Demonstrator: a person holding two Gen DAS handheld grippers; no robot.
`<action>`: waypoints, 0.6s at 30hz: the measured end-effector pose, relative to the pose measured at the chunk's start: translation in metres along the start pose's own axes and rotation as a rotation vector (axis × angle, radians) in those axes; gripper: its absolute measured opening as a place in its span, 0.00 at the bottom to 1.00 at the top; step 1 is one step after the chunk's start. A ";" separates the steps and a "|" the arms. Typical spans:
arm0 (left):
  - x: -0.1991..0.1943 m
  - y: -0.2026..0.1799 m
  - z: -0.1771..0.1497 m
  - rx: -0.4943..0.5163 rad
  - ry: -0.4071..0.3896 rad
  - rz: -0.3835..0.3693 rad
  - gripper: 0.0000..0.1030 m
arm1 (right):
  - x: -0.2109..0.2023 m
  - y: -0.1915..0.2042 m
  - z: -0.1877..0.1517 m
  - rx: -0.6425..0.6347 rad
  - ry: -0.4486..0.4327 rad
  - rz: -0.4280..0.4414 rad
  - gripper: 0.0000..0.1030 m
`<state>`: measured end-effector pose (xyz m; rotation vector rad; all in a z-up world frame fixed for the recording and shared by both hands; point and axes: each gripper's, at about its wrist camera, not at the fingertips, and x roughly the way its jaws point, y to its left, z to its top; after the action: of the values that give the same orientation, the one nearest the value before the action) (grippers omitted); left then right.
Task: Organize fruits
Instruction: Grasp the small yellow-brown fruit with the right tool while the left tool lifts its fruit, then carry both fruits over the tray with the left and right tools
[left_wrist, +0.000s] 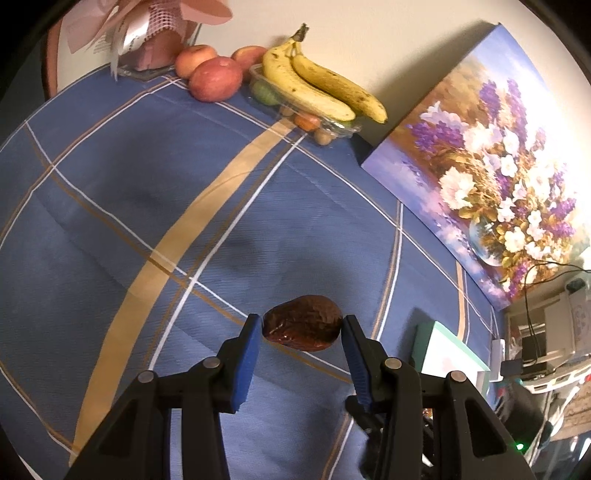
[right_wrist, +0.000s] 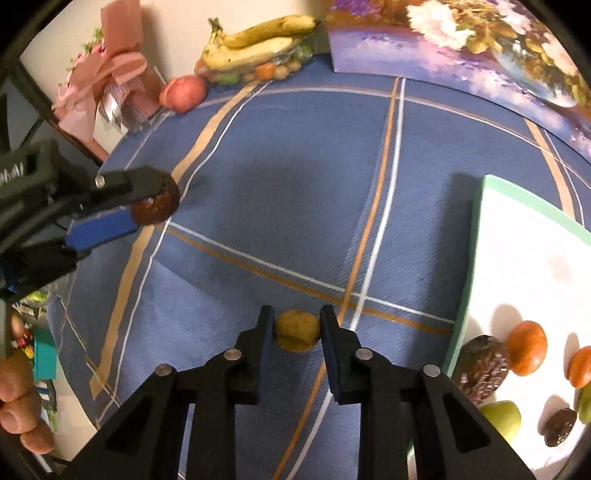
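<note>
My left gripper (left_wrist: 302, 328) is shut on a dark brown wrinkled date (left_wrist: 302, 328) and holds it above the blue checked tablecloth (left_wrist: 147, 192); it also shows in the right wrist view (right_wrist: 155, 203). My right gripper (right_wrist: 297, 325) is shut on a small yellow-brown fruit (right_wrist: 297, 329) close over the cloth. A white board with a green rim (right_wrist: 476, 266) at the right holds oranges (right_wrist: 526, 347), dates (right_wrist: 482, 369) and a green fruit (right_wrist: 502, 417).
Bananas (left_wrist: 317, 85) lie on a clear tray of small fruits (left_wrist: 325, 129) at the back by the wall, with apples (left_wrist: 216, 77) beside them. A flower painting (left_wrist: 491, 166) leans on the wall. A pink wrapped gift (right_wrist: 107, 81) stands at the back left.
</note>
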<state>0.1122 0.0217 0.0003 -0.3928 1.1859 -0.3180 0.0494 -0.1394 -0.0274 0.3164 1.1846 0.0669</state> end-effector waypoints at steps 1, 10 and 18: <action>0.000 -0.004 -0.001 0.013 -0.001 -0.004 0.46 | -0.003 -0.002 0.000 0.006 -0.008 0.000 0.25; 0.008 -0.048 -0.013 0.144 0.027 -0.029 0.46 | -0.050 -0.062 0.003 0.155 -0.135 -0.042 0.25; 0.022 -0.105 -0.048 0.316 0.072 -0.079 0.46 | -0.087 -0.139 -0.009 0.333 -0.205 -0.156 0.25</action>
<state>0.0716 -0.0874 0.0147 -0.1537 1.1686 -0.5828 -0.0076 -0.2888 0.0092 0.5092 1.0109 -0.2958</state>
